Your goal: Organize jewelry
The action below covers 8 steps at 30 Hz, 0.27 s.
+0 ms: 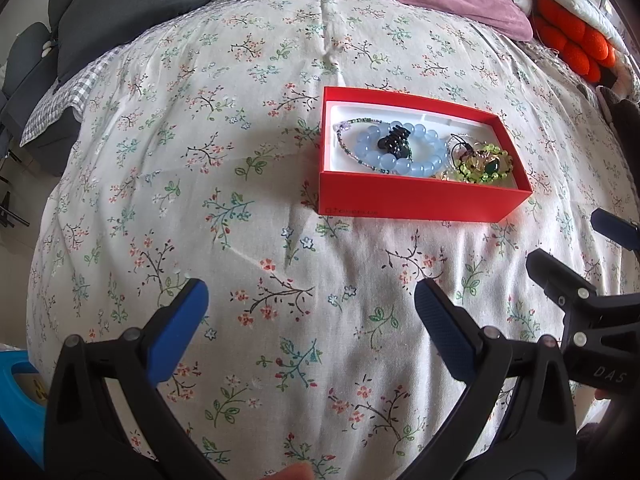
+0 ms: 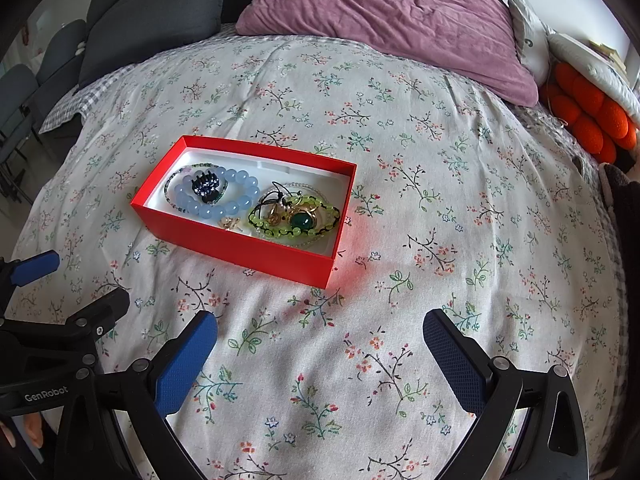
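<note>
The red box (image 2: pixel 256 240) lies open on the bed (image 2: pixel 440 240), at about eleven o'clock from the right tongs (image 2: pixel 320 344) and one o'clock from the left tongs (image 1: pixel 312 312). Both tongs stand wide apart, holding nothing, well short of the box.

Inside the box, toward its nine o'clock end, a blue bead bracelet (image 2: pixel 240 200) rings a small dark hair claw (image 2: pixel 206 187), with a thin beaded strand (image 2: pixel 172 190) looping along that side. At the three o'clock end a green bead bracelet (image 2: pixel 280 228) lies tangled with a black cord (image 2: pixel 276 197) and a round green stone piece (image 2: pixel 301 222).

These pieces look light and limp; the beads are likely smooth and slippery, and the thin strand probably delicate. The bracelets would best be pinched across a single bead row, lifted slowly so the tangle does not drag along its neighbours. The box looks like stiff card, best gripped by a wall.

The floral bed cover is soft and wrinkled, so it will give under pressure. A purple pillow (image 2: pixel 400 20) lies at twelve o'clock, orange cushions (image 2: pixel 588 116) at two o'clock, grey cushions (image 2: pixel 152 8) at ten o'clock.
</note>
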Tool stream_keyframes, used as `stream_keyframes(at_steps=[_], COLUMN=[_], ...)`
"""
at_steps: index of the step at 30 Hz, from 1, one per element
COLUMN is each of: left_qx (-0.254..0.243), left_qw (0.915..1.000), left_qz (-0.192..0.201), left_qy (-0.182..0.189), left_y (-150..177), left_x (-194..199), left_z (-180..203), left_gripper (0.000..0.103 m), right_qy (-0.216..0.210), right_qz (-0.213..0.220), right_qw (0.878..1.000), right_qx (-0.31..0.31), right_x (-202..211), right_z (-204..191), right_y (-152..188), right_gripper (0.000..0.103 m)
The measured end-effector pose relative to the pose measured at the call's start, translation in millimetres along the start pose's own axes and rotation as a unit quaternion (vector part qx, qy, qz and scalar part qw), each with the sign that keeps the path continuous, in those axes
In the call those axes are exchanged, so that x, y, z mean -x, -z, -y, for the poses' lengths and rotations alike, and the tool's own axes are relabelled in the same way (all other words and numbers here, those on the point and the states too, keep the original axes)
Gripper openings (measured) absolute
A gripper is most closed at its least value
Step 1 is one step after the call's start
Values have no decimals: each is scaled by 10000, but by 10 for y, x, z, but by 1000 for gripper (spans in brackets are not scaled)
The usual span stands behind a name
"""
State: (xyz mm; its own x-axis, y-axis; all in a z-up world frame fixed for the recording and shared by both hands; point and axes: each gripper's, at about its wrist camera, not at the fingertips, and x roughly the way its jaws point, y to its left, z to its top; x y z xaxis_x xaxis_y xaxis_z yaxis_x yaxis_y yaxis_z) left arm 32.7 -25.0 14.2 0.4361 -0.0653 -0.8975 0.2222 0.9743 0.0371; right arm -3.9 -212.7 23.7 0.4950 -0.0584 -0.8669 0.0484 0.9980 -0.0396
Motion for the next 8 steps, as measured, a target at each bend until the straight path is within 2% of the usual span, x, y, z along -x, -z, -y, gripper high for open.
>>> stream_keyframes(at_steps=[8], left_qx=[-8], left_qw=[10000], left_qz=[-22], left_qy=[-13], left_y=[12], left_x=[-17], left_z=[10], left_gripper=[102], right_qy=[-3], right_qz=[1], right_qw=[10000], right_qx=[1], right_x=[3], right_z=[-3], right_y=[1], right_gripper=[103])
